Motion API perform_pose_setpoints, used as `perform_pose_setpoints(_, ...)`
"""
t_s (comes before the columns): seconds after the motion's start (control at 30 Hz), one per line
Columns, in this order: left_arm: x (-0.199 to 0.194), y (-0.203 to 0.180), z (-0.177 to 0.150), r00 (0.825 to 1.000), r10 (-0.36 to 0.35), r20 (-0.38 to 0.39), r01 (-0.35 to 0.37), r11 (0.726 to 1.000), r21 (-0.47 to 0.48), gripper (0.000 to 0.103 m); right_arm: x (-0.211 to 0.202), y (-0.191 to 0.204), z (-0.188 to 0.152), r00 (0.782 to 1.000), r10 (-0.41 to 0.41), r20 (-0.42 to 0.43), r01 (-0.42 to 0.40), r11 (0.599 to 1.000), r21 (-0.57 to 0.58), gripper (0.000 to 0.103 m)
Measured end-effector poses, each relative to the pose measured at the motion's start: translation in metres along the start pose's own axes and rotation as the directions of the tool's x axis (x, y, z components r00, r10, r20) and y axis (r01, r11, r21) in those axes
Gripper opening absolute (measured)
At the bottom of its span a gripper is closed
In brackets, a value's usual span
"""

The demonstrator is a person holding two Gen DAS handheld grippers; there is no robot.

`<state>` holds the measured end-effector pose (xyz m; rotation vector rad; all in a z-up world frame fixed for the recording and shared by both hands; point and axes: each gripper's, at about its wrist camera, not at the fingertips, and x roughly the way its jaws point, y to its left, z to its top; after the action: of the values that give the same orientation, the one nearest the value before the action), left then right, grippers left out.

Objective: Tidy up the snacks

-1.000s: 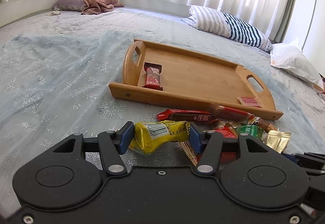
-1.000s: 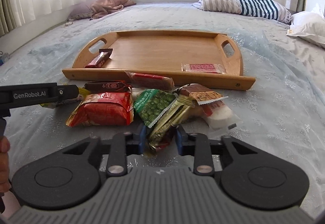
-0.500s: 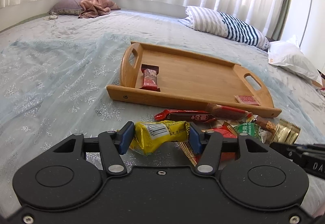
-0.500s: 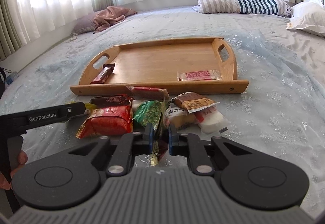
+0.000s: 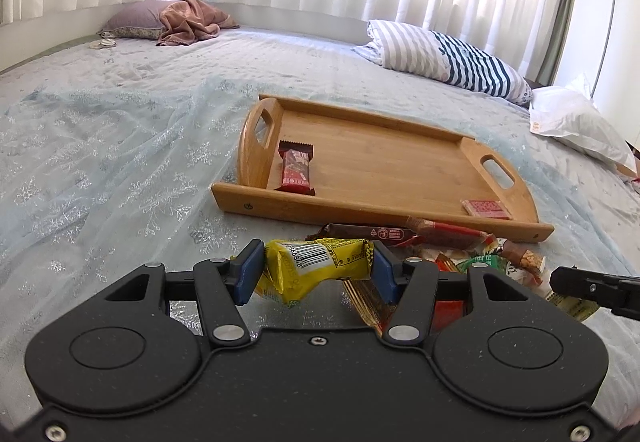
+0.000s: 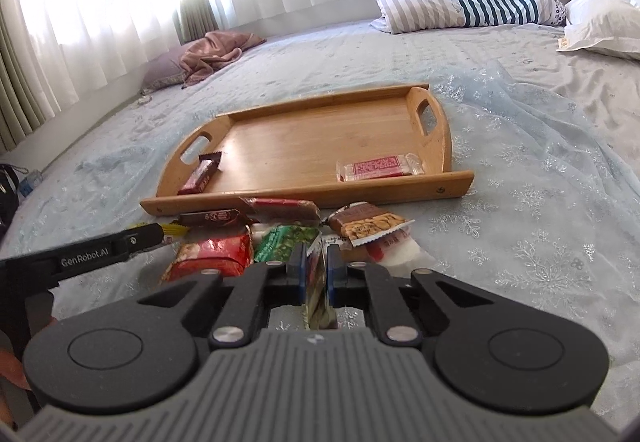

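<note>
A wooden tray (image 5: 384, 165) (image 6: 304, 145) lies on the bed and holds a red chocolate bar (image 5: 295, 171) (image 6: 200, 175) at its left end and a red cracker pack (image 5: 486, 207) (image 6: 378, 167) at its right. A pile of snacks (image 6: 280, 234) lies in front of the tray. My left gripper (image 5: 316, 270) is shut on a yellow snack packet (image 5: 316, 266) lifted off the bed. My right gripper (image 6: 317, 274) is shut on a gold snack packet (image 6: 318, 294), held edge-on, above the pile.
The pile holds a red bag (image 6: 212, 256), a green pea pack (image 6: 284, 242), a nut bar (image 6: 368, 226) and long red bars (image 5: 372, 234). A striped pillow (image 5: 448, 57), a white pillow (image 5: 580, 121) and a pink blanket (image 5: 188, 19) lie at the far side of the bed.
My right gripper closed on the gold packet and lifted it off the pile. My left gripper kept its hold on the yellow packet and rose slightly.
</note>
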<state>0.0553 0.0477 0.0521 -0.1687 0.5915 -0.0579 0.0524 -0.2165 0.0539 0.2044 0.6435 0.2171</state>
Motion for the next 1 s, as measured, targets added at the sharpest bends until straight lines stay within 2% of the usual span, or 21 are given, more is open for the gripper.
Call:
perform_pose_setpoints(0.67,-0.005,-0.007,0.017,0.998,-0.020,0.065,0.019,1.000,0.018,0.054,-0.002,0.003,0.021,0.997,0.035,0.062,-0.034,0.999,-0.014,0.014)
perform_pose_setpoints(0.73,-0.006,-0.005,0.017,0.998,-0.019,0.062,0.018,1.000,0.021,0.054,-0.002,0.002,0.020,0.998,0.012,0.057,-0.011,1.000,-0.013,0.042)
perform_pose_setpoints(0.83,-0.003,-0.002,0.011,0.999,0.007,0.042,-0.009,0.999,0.034,0.054,0.001,-0.007,0.009,1.000,-0.026,0.006,0.026,1.000,-0.007,0.048)
perform_pose_setpoints(0.87,-0.001,-0.001,0.009,0.999,0.012,0.031,-0.013,0.999,0.032,0.054,0.005,-0.010,0.003,0.999,-0.038,-0.024,0.038,0.999,-0.001,0.054)
perform_pose_setpoints(0.93,0.004,0.002,0.006,1.000,0.013,0.008,-0.013,1.000,0.014,0.054,0.013,-0.016,-0.009,0.995,-0.062,-0.079,0.064,0.998,0.021,0.082)
perform_pose_setpoints(1.0,0.007,0.004,0.003,1.000,0.009,-0.005,-0.009,1.000,0.001,0.054,0.018,-0.018,-0.021,0.991,-0.085,-0.107,0.089,0.995,0.033,0.087)
